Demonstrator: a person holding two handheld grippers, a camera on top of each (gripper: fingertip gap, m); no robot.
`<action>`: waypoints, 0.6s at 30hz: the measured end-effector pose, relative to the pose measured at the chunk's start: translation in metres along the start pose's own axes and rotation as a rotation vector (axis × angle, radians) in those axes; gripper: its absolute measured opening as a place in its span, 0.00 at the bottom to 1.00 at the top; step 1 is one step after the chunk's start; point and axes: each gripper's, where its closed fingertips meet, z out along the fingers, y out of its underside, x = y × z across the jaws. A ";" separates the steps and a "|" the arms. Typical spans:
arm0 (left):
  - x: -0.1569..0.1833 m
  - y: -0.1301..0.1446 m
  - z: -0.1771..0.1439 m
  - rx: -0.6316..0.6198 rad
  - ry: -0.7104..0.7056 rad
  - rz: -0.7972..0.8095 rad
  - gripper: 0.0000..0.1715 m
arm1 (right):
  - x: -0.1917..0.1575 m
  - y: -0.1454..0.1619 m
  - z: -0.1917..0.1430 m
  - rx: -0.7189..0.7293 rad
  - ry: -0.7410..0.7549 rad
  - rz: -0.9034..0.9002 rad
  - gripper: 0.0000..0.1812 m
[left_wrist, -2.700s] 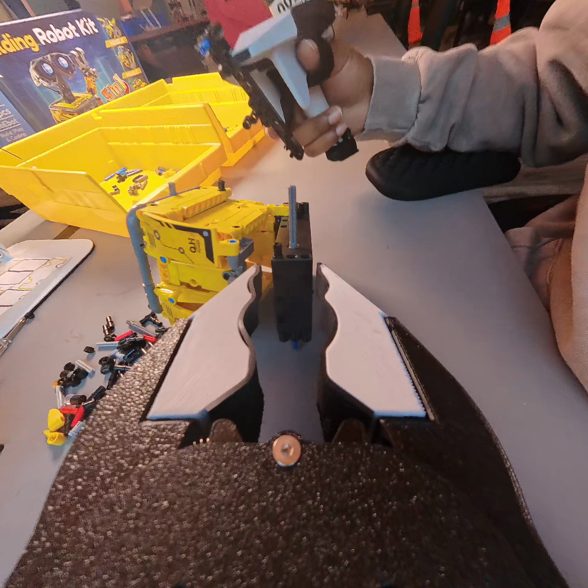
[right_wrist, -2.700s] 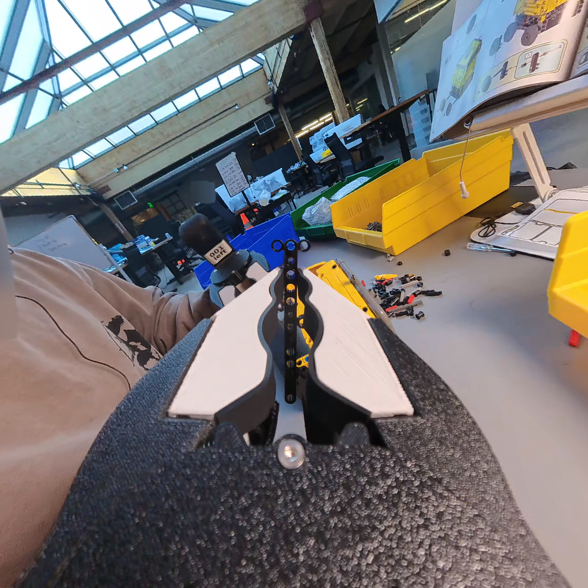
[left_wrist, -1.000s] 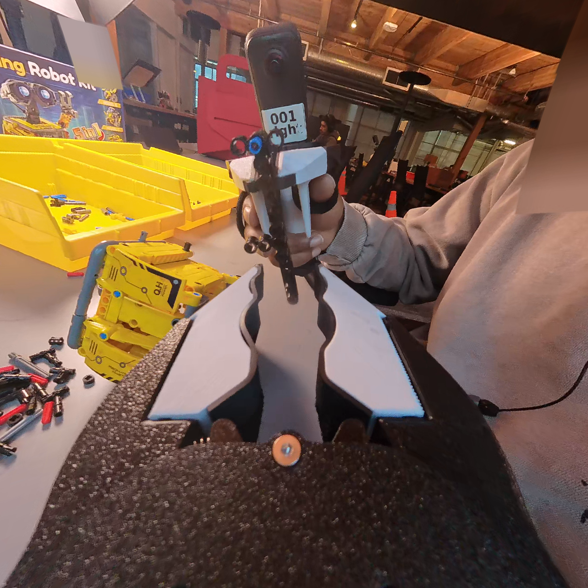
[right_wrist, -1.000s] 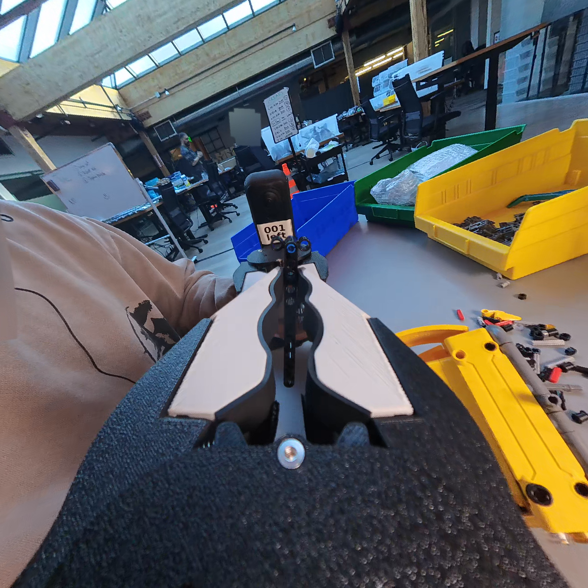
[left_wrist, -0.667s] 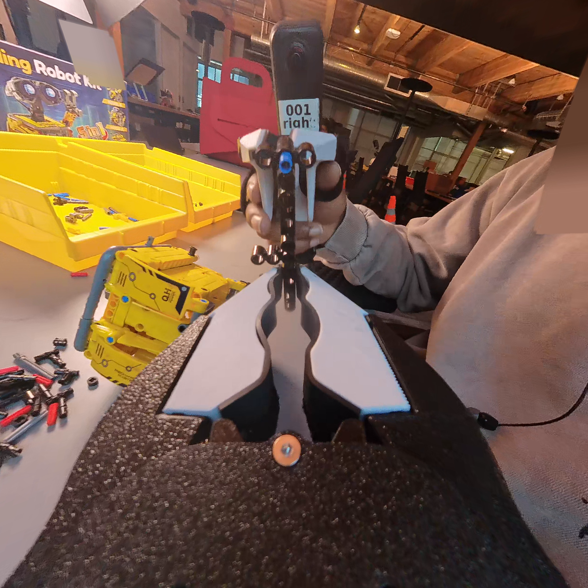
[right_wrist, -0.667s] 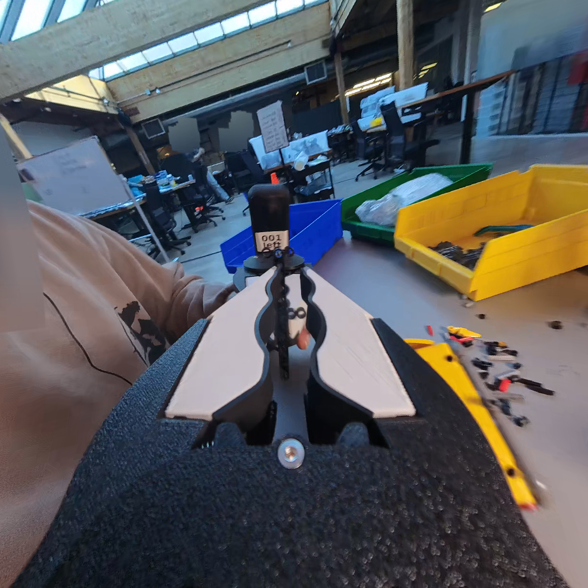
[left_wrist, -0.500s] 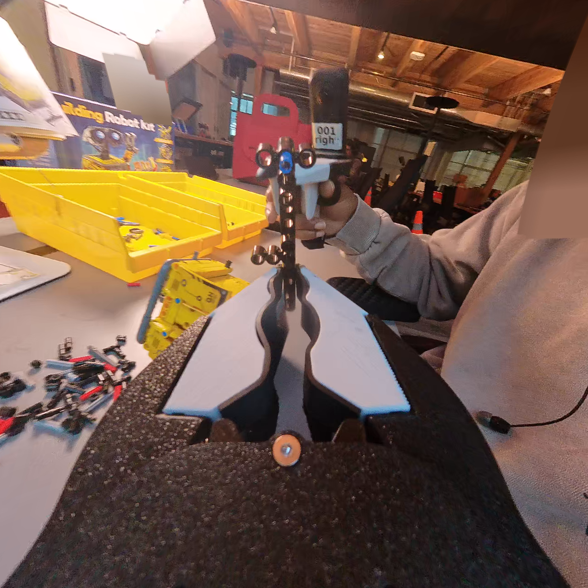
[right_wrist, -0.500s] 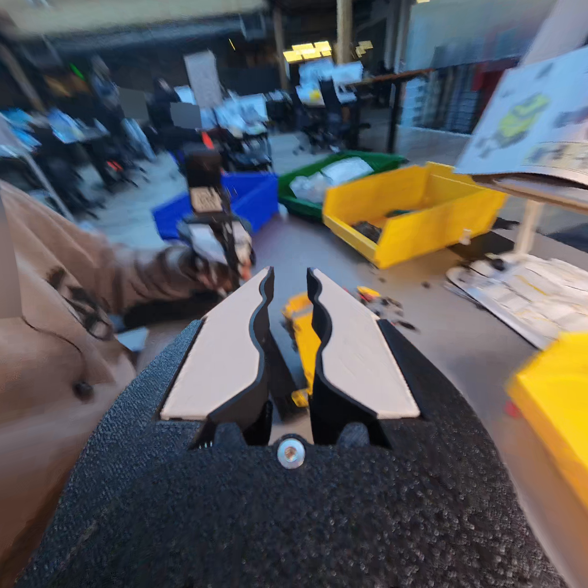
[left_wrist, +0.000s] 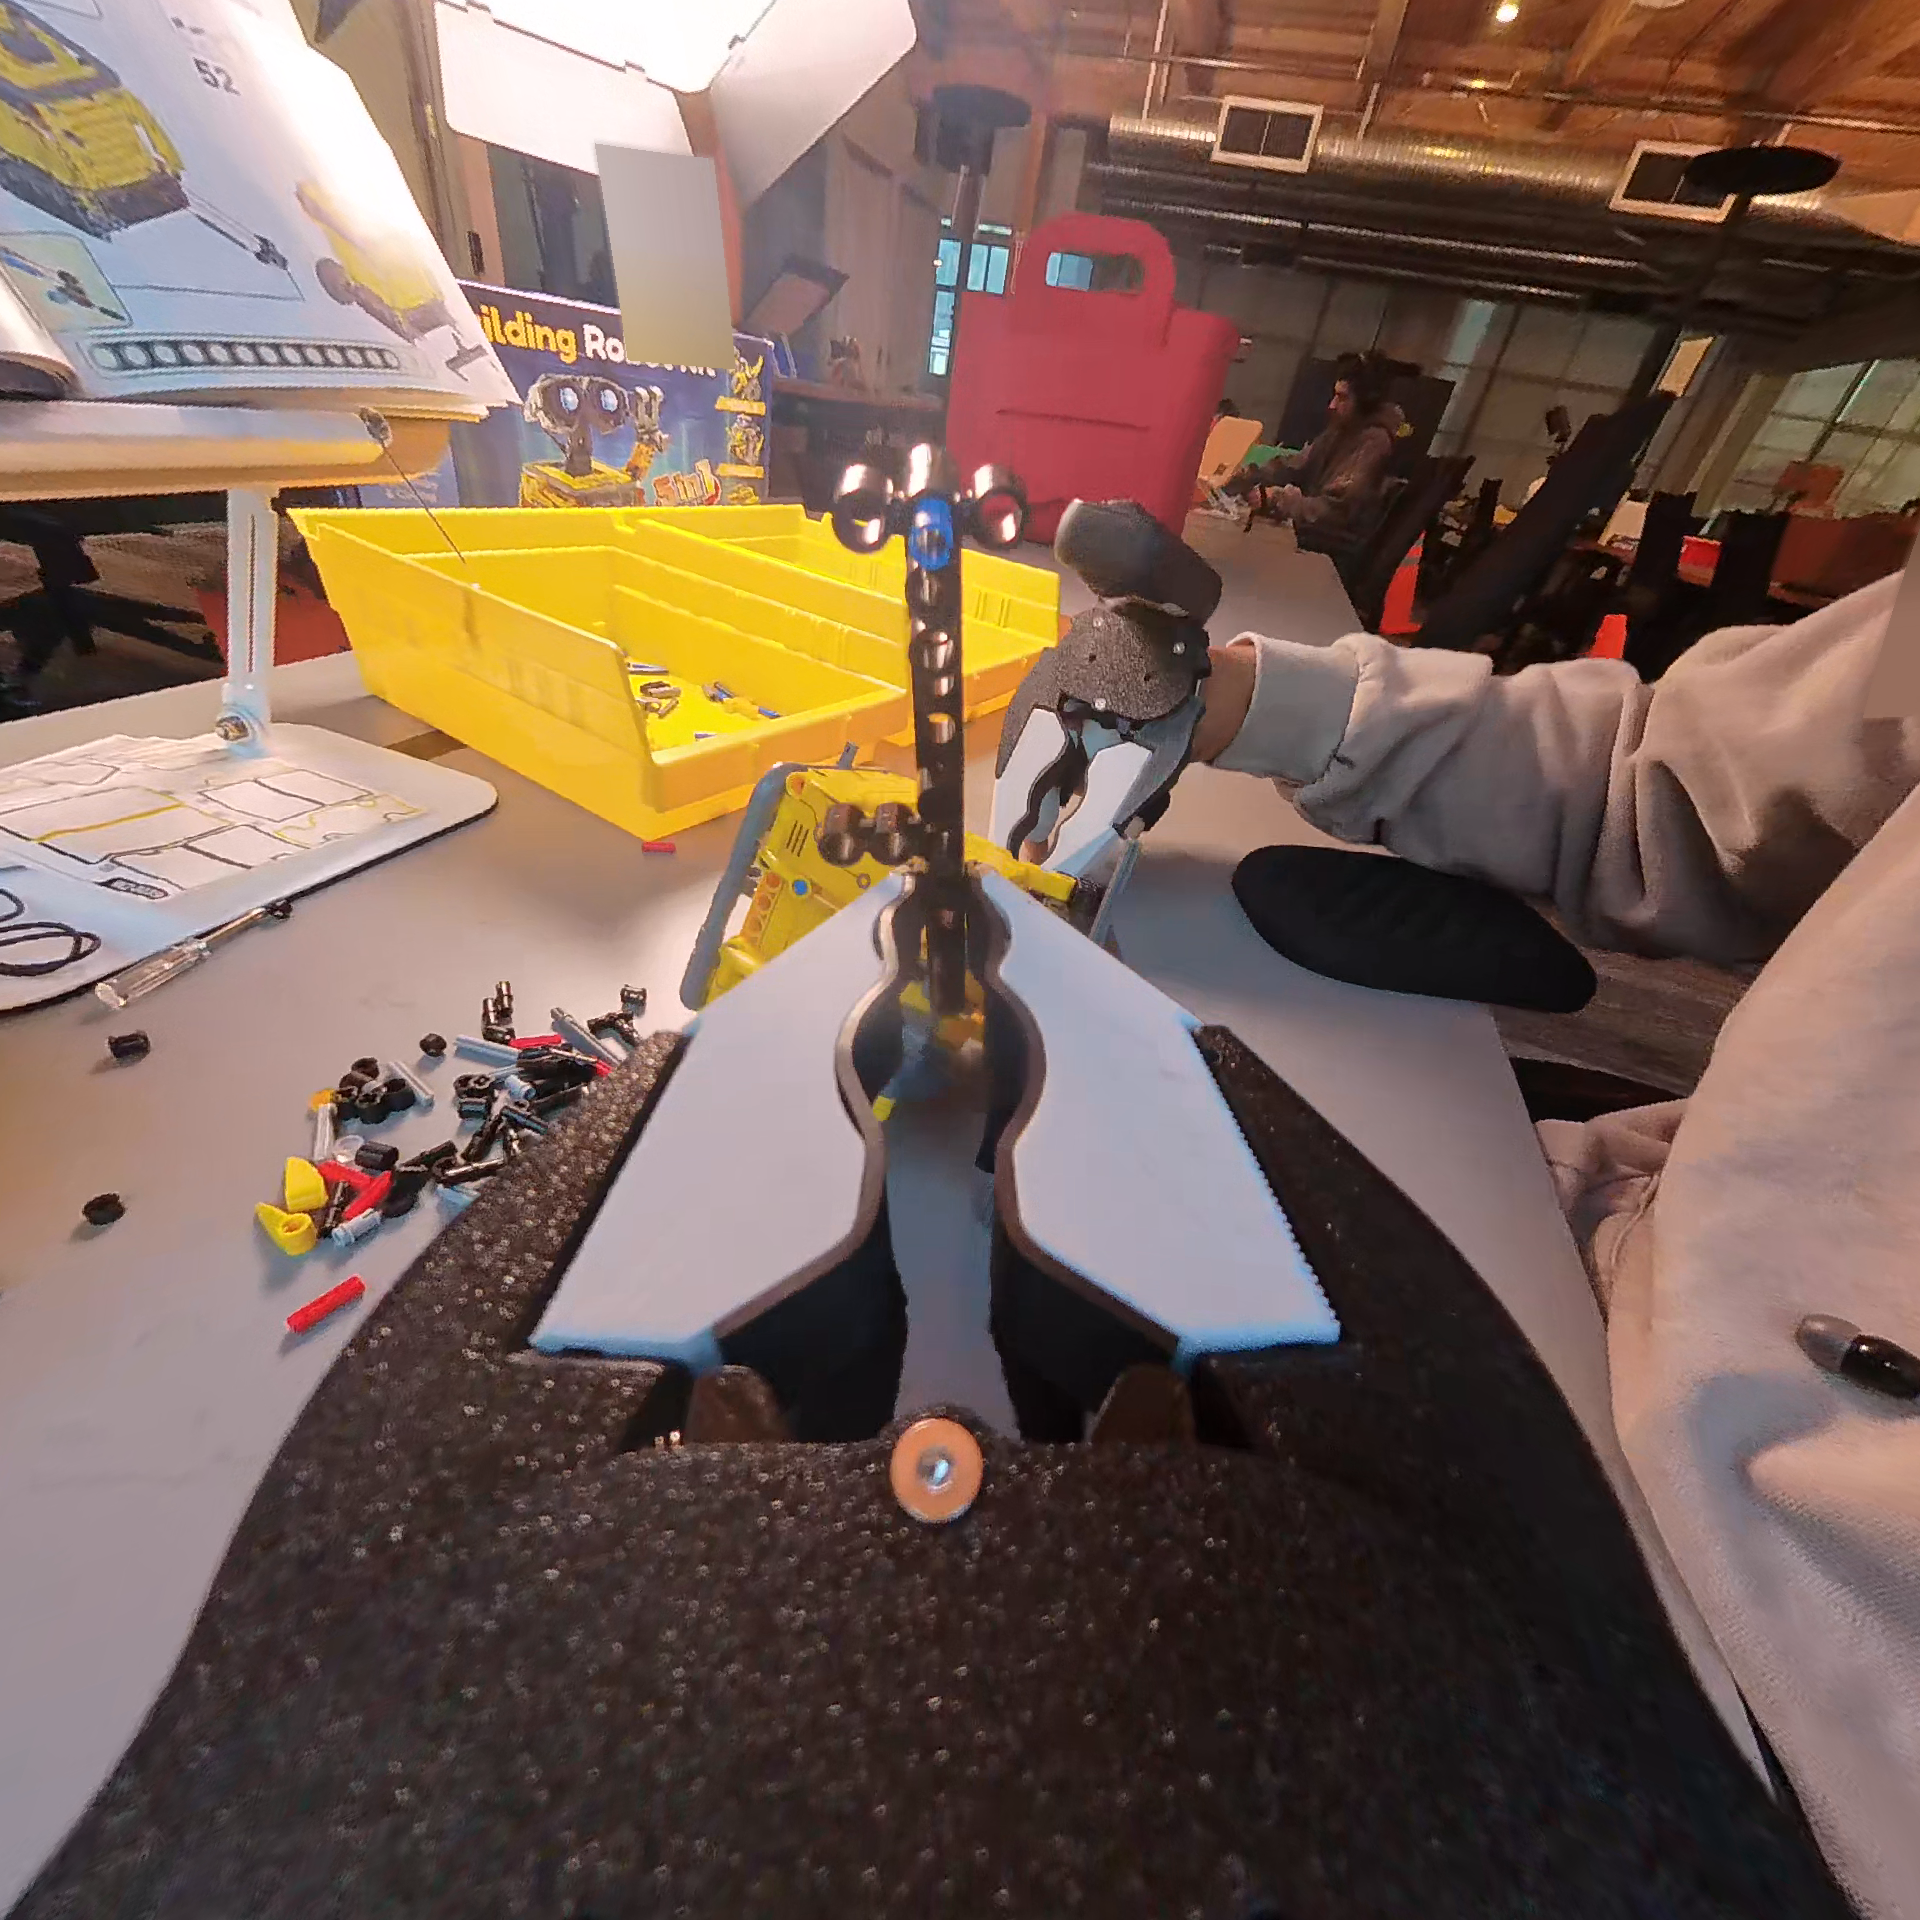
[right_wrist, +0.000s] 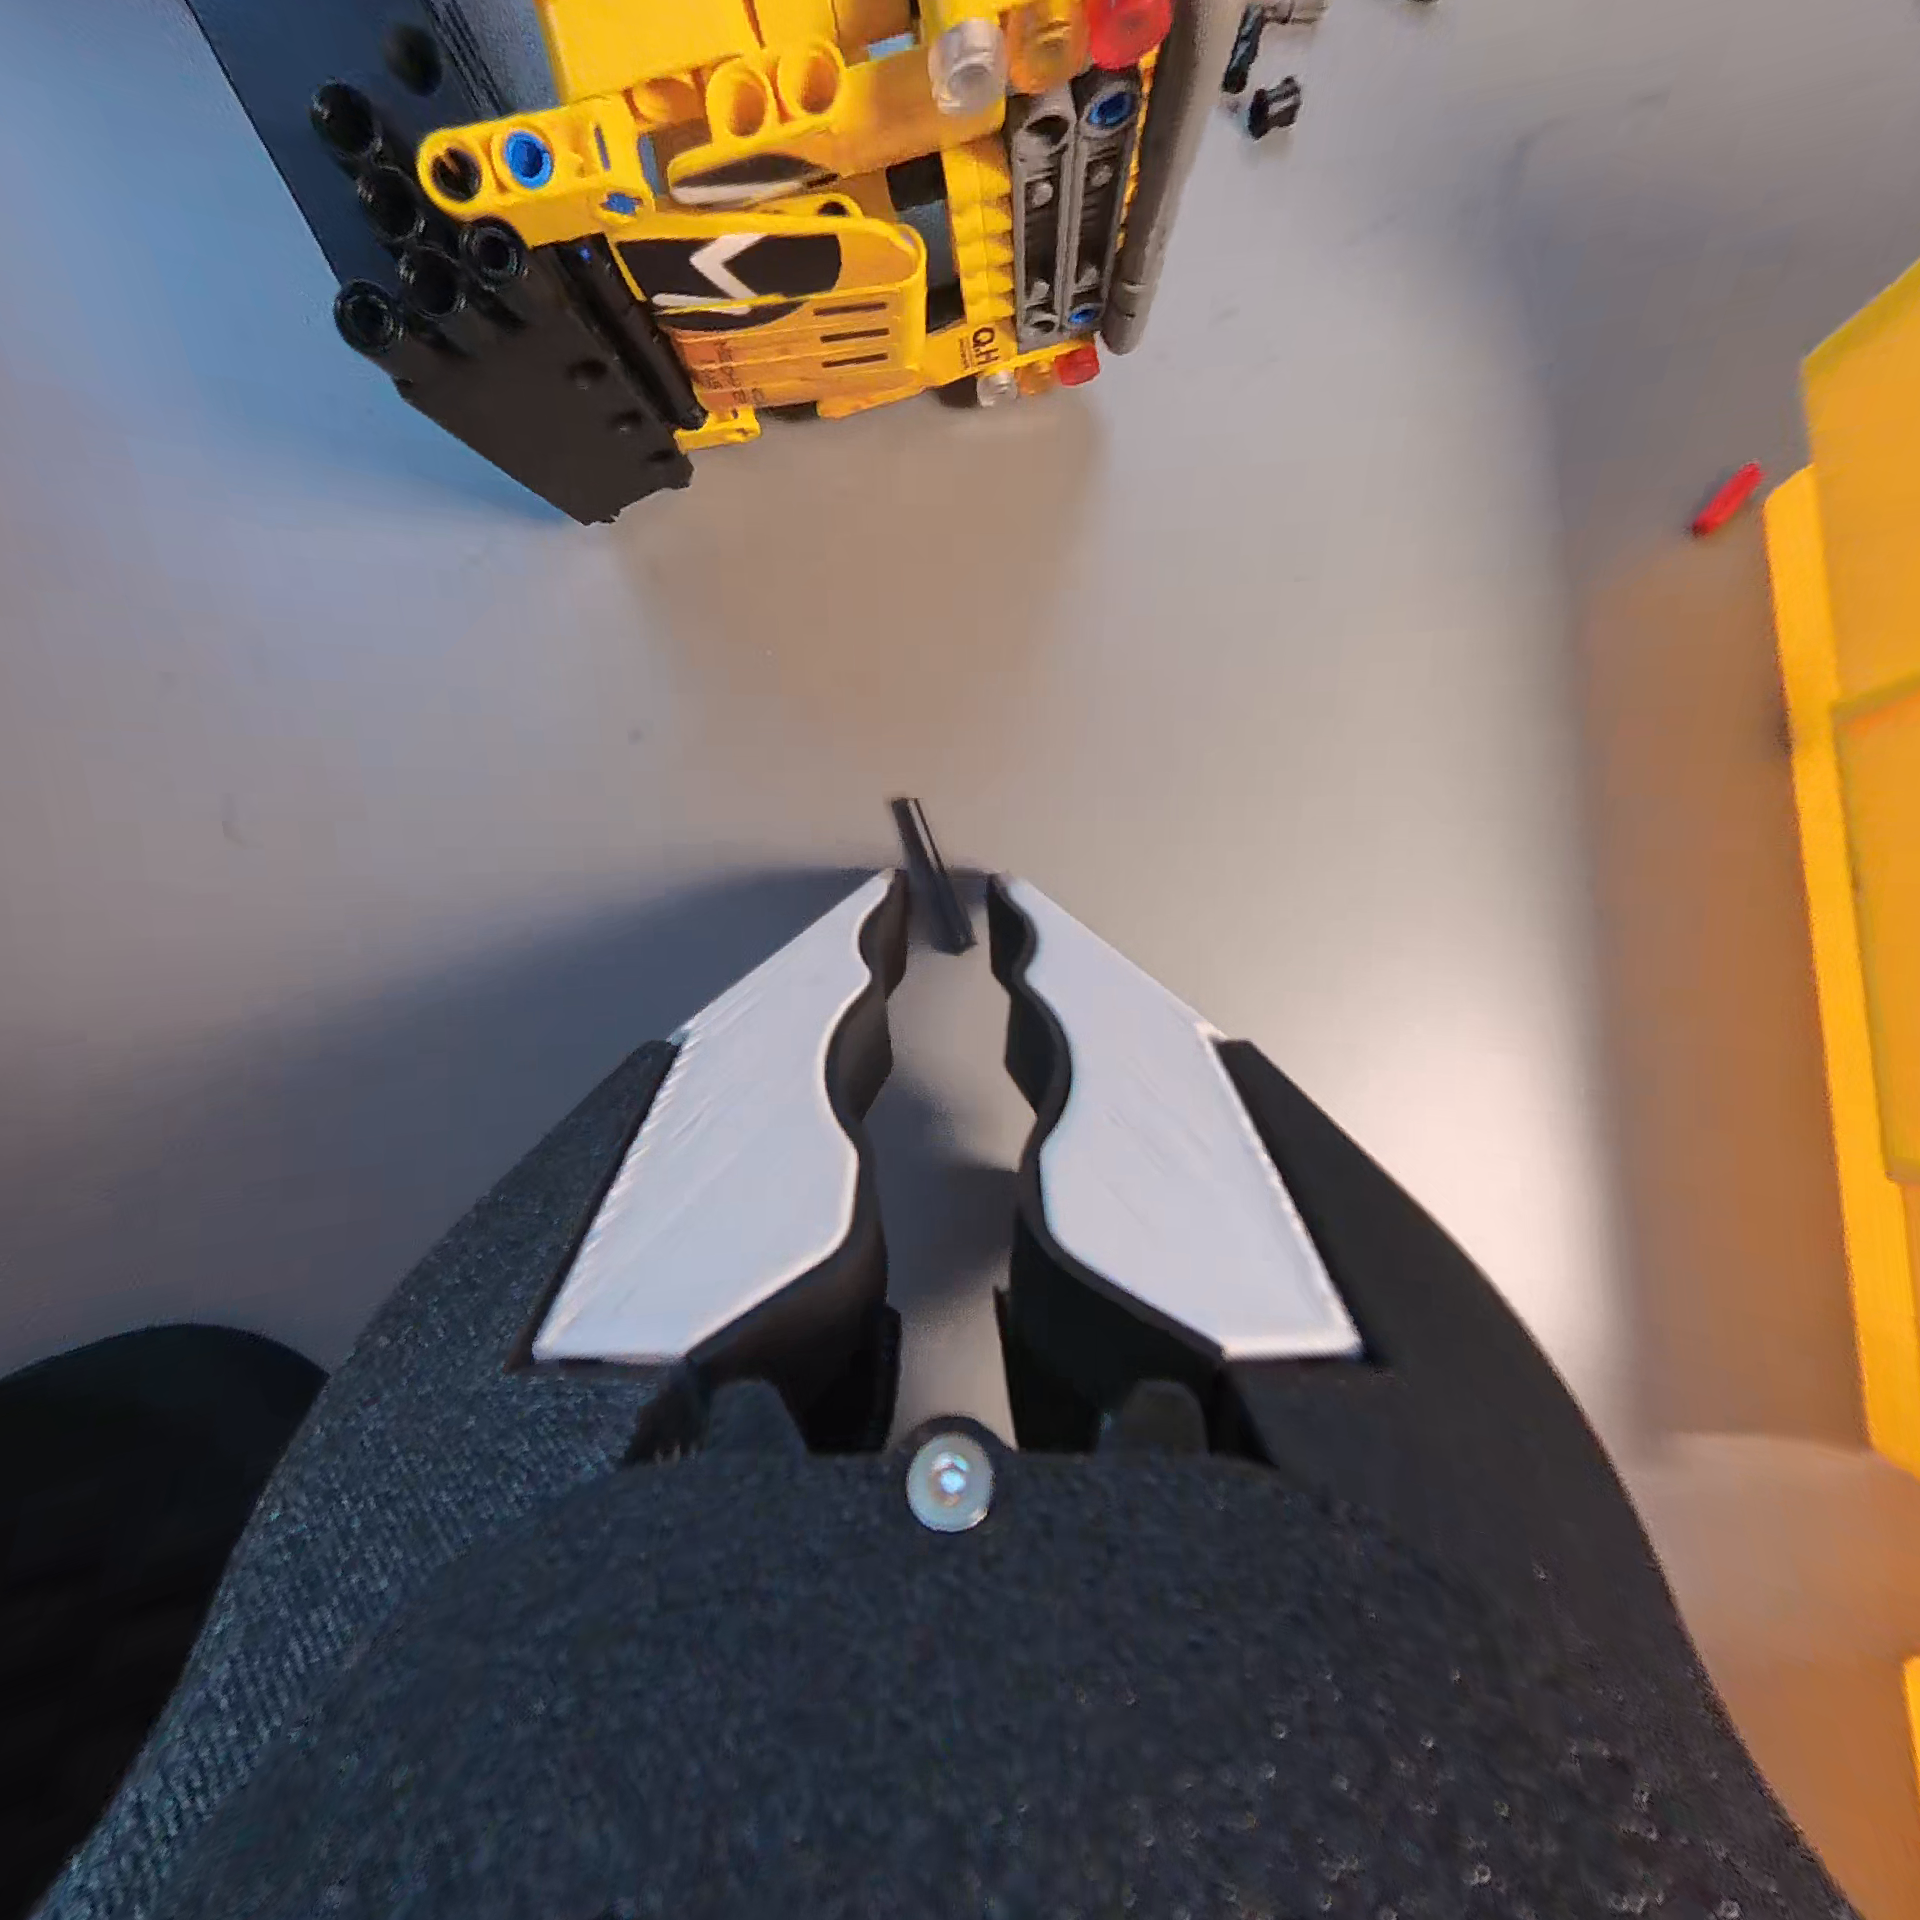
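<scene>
My left gripper (left_wrist: 940, 883) is shut on the lower end of a long black holed beam (left_wrist: 935, 665), which stands upright with black connectors and a blue pin at its top. Behind it a yellow and black brick model (left_wrist: 800, 862) stands on the grey table. My right gripper (left_wrist: 1060, 847) points down at the table just right of the model. In the right wrist view the right gripper (right_wrist: 940, 883) has its jaws a little apart, with a small black rod (right_wrist: 928, 873) between the tips. The model (right_wrist: 790, 270) and its black block (right_wrist: 499, 353) lie just beyond.
Yellow bins (left_wrist: 582, 644) stand at the back, with a kit box behind them. A pile of small loose parts (left_wrist: 468, 1101) lies left of the model. A booklet on a stand (left_wrist: 208, 208), a paper sheet (left_wrist: 187, 821) and a screwdriver (left_wrist: 187, 945) are far left. A black pad (left_wrist: 1403, 925) lies right.
The right gripper brought the black beam to the left gripper, which shut on it. The right gripper let go and swung down over the table beside the model.
</scene>
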 end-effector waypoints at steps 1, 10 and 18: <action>0.000 0.002 0.001 -0.008 0.002 0.004 0.04 | -0.001 0.001 0.000 -0.025 -0.018 -0.009 0.05; 0.004 0.008 0.004 -0.035 0.003 0.037 0.04 | 0.003 -0.016 -0.008 0.022 0.018 -0.007 0.01; 0.006 0.014 0.007 -0.059 0.004 0.052 0.04 | 0.101 -0.066 -0.085 0.272 0.418 0.123 0.01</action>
